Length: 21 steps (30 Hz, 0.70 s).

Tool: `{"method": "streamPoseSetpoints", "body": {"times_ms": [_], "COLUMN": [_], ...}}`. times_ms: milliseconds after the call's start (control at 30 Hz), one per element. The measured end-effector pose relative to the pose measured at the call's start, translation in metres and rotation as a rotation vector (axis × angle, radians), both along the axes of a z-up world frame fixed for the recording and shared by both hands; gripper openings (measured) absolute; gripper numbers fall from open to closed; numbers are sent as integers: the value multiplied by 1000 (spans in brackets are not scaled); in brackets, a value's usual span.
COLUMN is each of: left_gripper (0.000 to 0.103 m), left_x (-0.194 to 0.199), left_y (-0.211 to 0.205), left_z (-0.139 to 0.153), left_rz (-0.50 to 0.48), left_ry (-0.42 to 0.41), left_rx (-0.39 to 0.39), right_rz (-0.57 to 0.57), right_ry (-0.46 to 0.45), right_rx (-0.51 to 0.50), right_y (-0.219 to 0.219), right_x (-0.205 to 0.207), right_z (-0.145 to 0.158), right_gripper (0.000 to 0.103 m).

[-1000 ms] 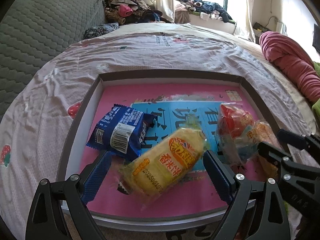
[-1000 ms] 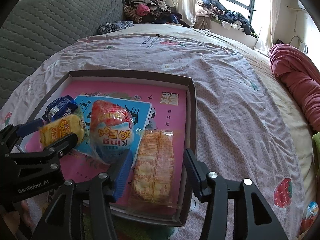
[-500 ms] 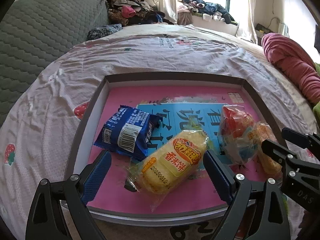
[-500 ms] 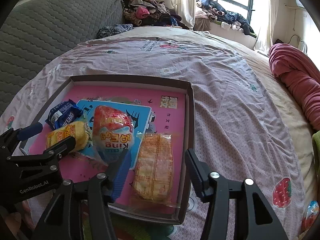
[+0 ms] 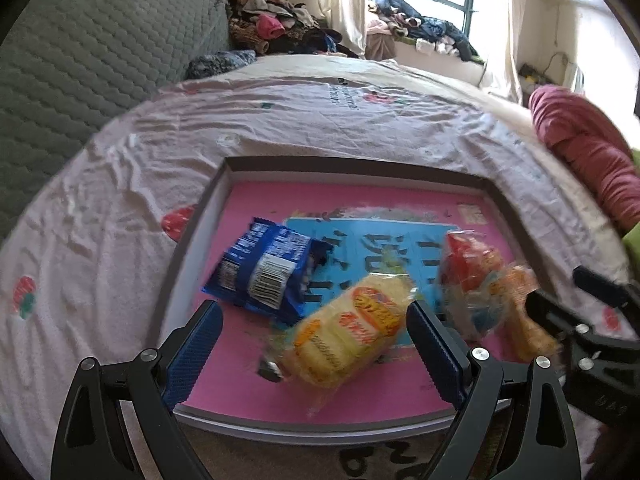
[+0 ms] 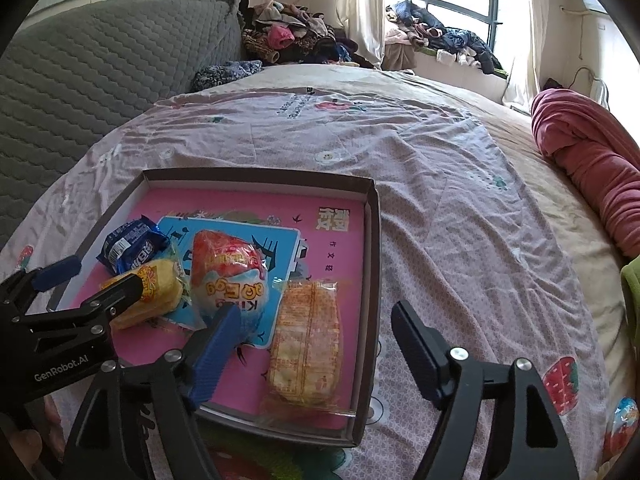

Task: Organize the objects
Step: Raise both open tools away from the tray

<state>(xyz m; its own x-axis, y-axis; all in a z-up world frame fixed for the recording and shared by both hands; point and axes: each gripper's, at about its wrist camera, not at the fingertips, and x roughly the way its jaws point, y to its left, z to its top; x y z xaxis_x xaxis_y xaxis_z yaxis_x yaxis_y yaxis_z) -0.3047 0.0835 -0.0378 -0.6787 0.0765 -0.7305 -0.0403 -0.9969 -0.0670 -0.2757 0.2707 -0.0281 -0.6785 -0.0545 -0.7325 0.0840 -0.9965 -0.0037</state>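
4 snack packs lie in a shallow box (image 6: 370,216) on a bed, with both grippers spread above its near edge.

In the box, the blue packet (image 5: 266,270) lies nearest the left wall, the yellow pack (image 5: 346,332) just beside it, then the egg-shaped pack (image 6: 228,272), with the flat orange pack (image 6: 306,338) along the right wall. The left gripper (image 5: 316,346) is spread wide around the yellow pack without pressing it. The right gripper's (image 6: 316,340) jaws are opening, the orange pack between them, untouched.
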Motion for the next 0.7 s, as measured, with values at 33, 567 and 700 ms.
{"method": "streamPoseSetpoints", "body": {"times_ms": [33,567,700], "left_gripper": [94,94,94], "left_x": [0,5,5], "left_y": [0,-9,-10], "left_z": [0,9,10], "left_rz": [-2,31,41], "left_ry": [0,13,7], "left_rx": [9,92,96], "right_rz": [1,-8,-7], "right_ry": [0,31,39], "right_rx": [-2,-13,-9], "right_y": [0,3,1], "right_x": [0,3,4], "right_z": [0,8,10], "right_gripper": [78,83,84]}}
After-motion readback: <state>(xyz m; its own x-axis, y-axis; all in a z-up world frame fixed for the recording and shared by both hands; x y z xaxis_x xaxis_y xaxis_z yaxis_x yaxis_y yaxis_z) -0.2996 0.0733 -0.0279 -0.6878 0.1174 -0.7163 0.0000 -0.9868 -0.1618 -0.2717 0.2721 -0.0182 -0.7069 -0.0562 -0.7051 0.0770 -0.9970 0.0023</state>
